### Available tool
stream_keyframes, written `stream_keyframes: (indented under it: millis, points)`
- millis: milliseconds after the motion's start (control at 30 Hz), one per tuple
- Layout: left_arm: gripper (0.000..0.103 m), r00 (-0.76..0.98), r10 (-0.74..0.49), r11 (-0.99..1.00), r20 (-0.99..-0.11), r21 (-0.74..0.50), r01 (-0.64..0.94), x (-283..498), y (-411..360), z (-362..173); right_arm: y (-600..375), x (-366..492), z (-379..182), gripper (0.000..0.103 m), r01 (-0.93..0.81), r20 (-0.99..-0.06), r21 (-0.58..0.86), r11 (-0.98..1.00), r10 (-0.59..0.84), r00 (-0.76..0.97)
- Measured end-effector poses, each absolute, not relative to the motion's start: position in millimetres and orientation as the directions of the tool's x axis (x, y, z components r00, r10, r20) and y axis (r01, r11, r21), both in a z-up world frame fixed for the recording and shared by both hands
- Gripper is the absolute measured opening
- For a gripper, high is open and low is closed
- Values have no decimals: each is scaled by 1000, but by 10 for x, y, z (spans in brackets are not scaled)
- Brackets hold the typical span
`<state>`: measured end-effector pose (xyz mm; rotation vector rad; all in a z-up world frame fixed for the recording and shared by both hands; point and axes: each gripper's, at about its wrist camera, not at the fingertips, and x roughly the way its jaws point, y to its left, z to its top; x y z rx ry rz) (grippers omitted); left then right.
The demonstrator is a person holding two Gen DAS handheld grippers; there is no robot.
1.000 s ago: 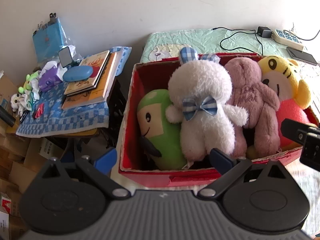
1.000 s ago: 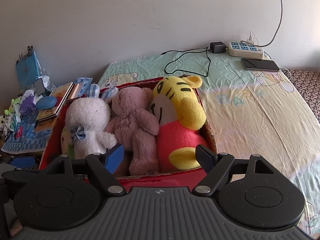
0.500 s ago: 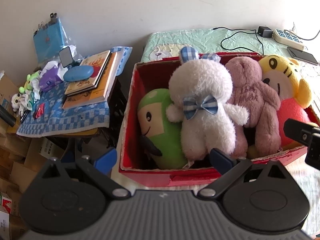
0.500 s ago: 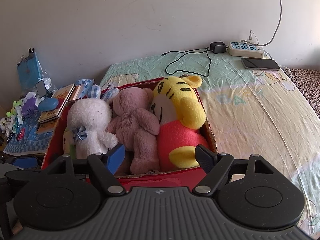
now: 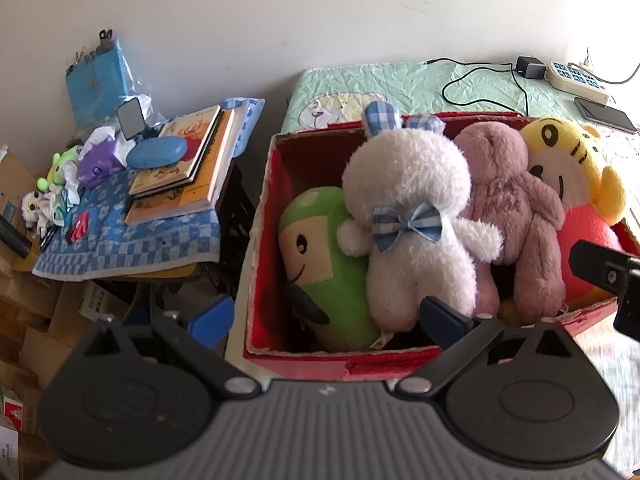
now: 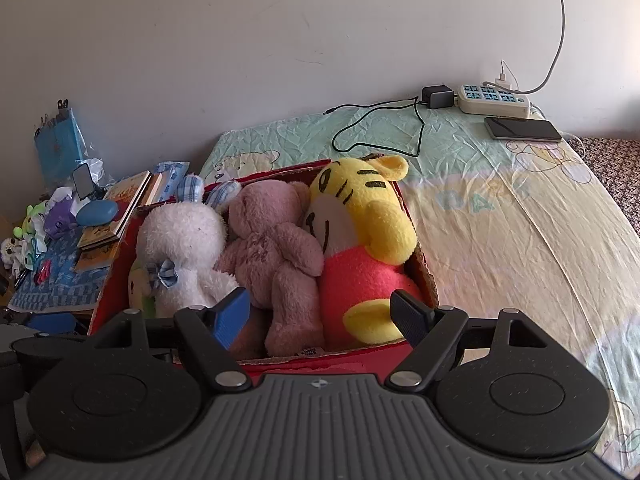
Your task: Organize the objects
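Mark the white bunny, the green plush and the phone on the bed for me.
white bunny (image 5: 404, 184): left wrist view, on its head above the checked bow.
green plush (image 5: 316, 248): left wrist view, on its face.
phone (image 6: 524, 129): right wrist view, middle of its dark screen.

Ahead of both sets of tongs a box sits on the bed. Four plush toys stand in it side by side: from left, a capsule-shaped toy, a rabbit, a bear and a tiger, each touching the next. Left of the box, a side table carries stacked books with a case on top. Behind the box, on the bed against the wall, lie a power strip and, just before it, a phone.
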<state>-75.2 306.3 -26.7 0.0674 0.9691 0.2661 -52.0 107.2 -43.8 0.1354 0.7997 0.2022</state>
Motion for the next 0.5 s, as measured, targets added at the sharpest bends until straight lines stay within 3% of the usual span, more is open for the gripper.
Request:
stream_keyframes:
  millis: [500]
  points:
    - [100, 546, 242, 969, -802, 170, -181, -697, 3071, -281, 1126, -478, -425, 79, -139, -698, 174, 975, 222, 681]
